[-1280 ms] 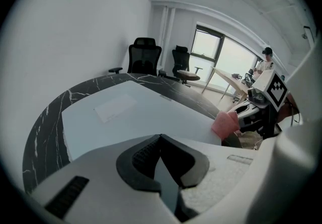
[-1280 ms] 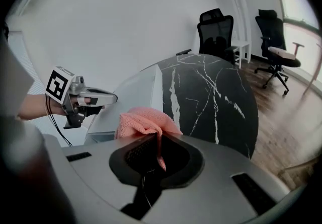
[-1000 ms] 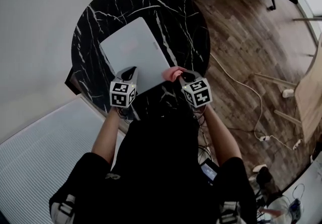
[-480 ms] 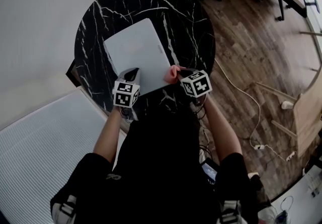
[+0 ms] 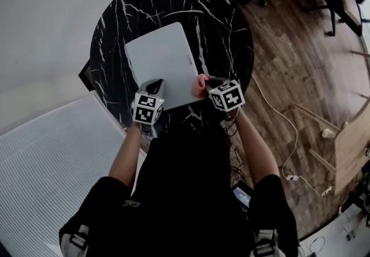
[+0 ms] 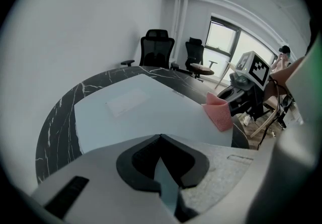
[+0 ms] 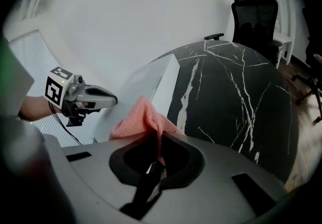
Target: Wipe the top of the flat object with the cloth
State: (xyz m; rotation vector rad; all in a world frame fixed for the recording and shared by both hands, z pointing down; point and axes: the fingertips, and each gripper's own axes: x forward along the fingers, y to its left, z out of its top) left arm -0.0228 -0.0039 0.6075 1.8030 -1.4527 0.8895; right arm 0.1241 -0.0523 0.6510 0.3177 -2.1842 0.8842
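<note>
A flat pale grey slab [image 5: 163,63] lies on the round black marble table [image 5: 225,30]. My right gripper [image 5: 209,84] is shut on a pink cloth [image 5: 200,84], which rests at the slab's near right corner. In the right gripper view the pink cloth [image 7: 142,119] bunches out of the shut jaws beside the slab [image 7: 146,84]. My left gripper [image 5: 152,86] is shut with nothing in it, its tips over the slab's near left edge. From the left gripper view the slab [image 6: 136,109] fills the middle and the cloth [image 6: 219,112] sits at its right corner.
The table's bare marble [image 7: 236,97] stretches right of the slab. Black office chairs [image 6: 157,49] stand beyond the far rim. A white ribbed panel [image 5: 52,163] lies at my left, wooden floor with a cable [image 5: 277,105] at my right.
The head view has drifted, so table and slab sit slightly right and lower in frame. The cloth has stayed at the slab's near right corner and both grippers have kept their places.
</note>
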